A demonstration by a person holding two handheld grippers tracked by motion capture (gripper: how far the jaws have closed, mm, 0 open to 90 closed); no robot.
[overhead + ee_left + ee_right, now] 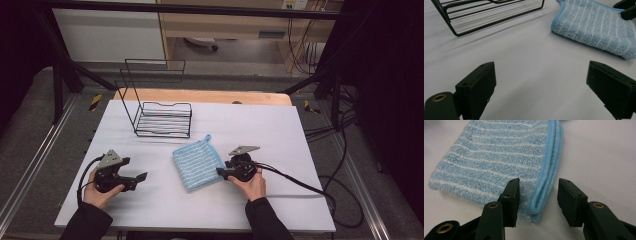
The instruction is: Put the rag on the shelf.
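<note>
A white surface [150,200] seen from above, with a person's two forearms entering from the bottom edge of the frame, each hand holding a set of black tongs.

A folded light blue towel [197,162] with thin white stripes lies flat near the centre of the high view, with a small loop at its upper corner. Above and to the left of it, in the upper middle of the frame, stands a black wire rack [161,116], well apart from the towel.

The right tongs [220,171] sit at the towel's lower right corner. In the right gripper view, the towel [496,160] covers the upper left of the frame, and its folded, piped edge runs down into the gap between the two jaws. The jaws stand apart on either side of that corner and are not pressing on the cloth.

The left tongs [141,176] rest at the lower left of the high view, well apart from the towel. In the left gripper view, their jaws stand wide apart over bare surface, with the towel [596,27] at upper right and the rack [486,15] at upper left.
</note>
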